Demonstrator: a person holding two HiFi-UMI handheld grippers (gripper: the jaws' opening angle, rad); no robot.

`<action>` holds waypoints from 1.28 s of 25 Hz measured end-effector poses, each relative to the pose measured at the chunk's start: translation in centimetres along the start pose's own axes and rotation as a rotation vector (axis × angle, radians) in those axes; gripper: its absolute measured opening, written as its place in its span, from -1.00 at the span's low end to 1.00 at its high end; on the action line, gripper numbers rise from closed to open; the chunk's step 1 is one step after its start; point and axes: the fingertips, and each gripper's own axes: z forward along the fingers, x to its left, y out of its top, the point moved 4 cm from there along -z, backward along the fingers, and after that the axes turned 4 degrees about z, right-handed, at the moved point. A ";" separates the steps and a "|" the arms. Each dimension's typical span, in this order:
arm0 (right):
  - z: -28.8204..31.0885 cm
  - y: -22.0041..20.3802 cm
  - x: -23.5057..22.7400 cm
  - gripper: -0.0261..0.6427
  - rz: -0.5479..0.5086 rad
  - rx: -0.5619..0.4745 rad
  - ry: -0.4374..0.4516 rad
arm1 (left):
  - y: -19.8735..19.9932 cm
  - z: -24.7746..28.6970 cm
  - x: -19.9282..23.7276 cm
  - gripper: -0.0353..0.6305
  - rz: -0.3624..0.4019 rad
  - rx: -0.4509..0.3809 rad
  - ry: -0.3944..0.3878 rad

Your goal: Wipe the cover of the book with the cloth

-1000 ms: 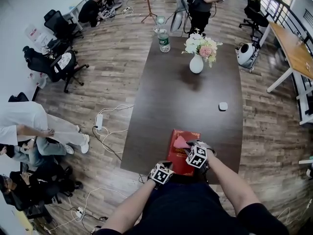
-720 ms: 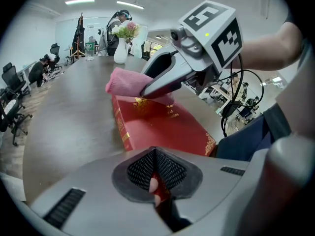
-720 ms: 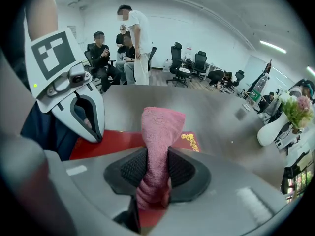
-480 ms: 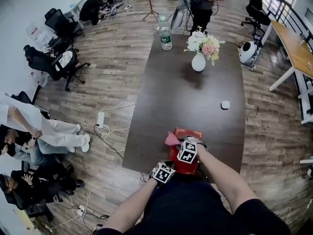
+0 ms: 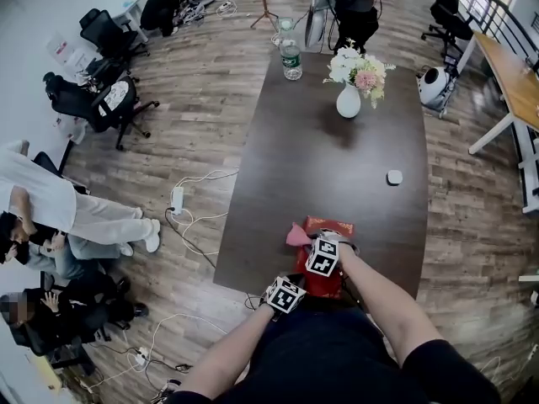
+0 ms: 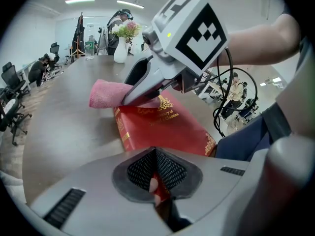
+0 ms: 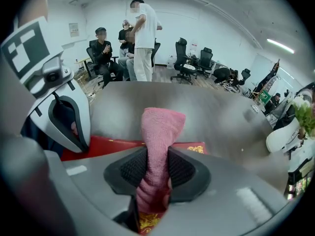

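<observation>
A red book (image 5: pixel 330 281) with gold print lies at the near end of the dark table (image 5: pixel 337 167). My left gripper (image 5: pixel 295 286) is shut on the book's (image 6: pixel 162 127) near edge, with red cover showing between the jaws. A rolled pink cloth (image 7: pixel 160 127) is clamped in my shut right gripper (image 5: pixel 308 244). The cloth (image 5: pixel 297 235) hangs over the book's far left corner and onto the table. In the left gripper view the right gripper (image 6: pixel 132 96) presses the cloth (image 6: pixel 106 93) down on the cover. The left gripper (image 7: pixel 59 112) shows at the left of the right gripper view.
A white vase of flowers (image 5: pixel 349 99) and a water bottle (image 5: pixel 291 60) stand at the table's far end, with a small white object (image 5: pixel 393 177) toward the right edge. Office chairs, seated people and floor cables (image 5: pixel 181 204) lie to the left. A wooden desk (image 5: pixel 514 82) stands at the right.
My right gripper has carried the cloth leftward across the cover to the book's left edge. The left gripper has kept its hold on the near edge.
</observation>
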 end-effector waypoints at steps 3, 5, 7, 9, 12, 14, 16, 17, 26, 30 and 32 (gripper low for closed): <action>0.1 -0.3 -0.1 -0.58 0.006 -0.010 0.003 | 0.1 -0.2 -0.2 -0.91 -0.017 0.009 -0.004; 0.0 -0.4 0.0 -0.58 0.004 -0.016 0.006 | 0.2 -0.2 -0.2 -0.91 -0.014 0.004 -0.002; -0.1 -0.4 0.1 -0.58 0.004 -0.025 0.004 | 0.1 -0.2 -0.2 -0.91 -0.011 0.002 -0.001; -0.1 -0.3 0.2 -0.58 0.012 -0.031 0.008 | 0.0 -0.1 -0.1 -0.91 -0.008 0.001 0.001; -0.2 -0.5 -0.1 -0.58 0.015 -0.033 0.001 | 0.0 -0.2 0.0 -0.91 -0.009 0.005 0.005; -0.3 -0.8 -0.1 -0.58 0.016 -0.032 -0.001 | 0.0 -0.3 -0.1 -0.91 -0.015 0.011 0.008; -0.5 -1.1 0.0 -0.58 0.023 -0.032 0.006 | 0.0 -0.3 -0.1 -0.91 -0.018 0.014 0.010; -0.6 -1.3 0.0 -0.58 0.026 -0.032 0.006 | 0.0 -0.3 -0.2 -0.91 -0.019 0.014 0.010; -1.2 -2.1 -0.2 -0.58 0.030 -0.025 0.002 | 0.1 -0.4 -0.1 -0.91 -0.017 0.008 0.010; -1.3 -2.6 -0.4 -0.58 0.037 -0.022 -0.003 | 0.2 -0.2 0.1 -0.91 -0.010 -0.002 0.015; -1.4 -2.9 -0.4 -0.58 0.039 -0.021 -0.005 | 0.2 -0.1 0.2 -0.91 -0.007 -0.014 0.018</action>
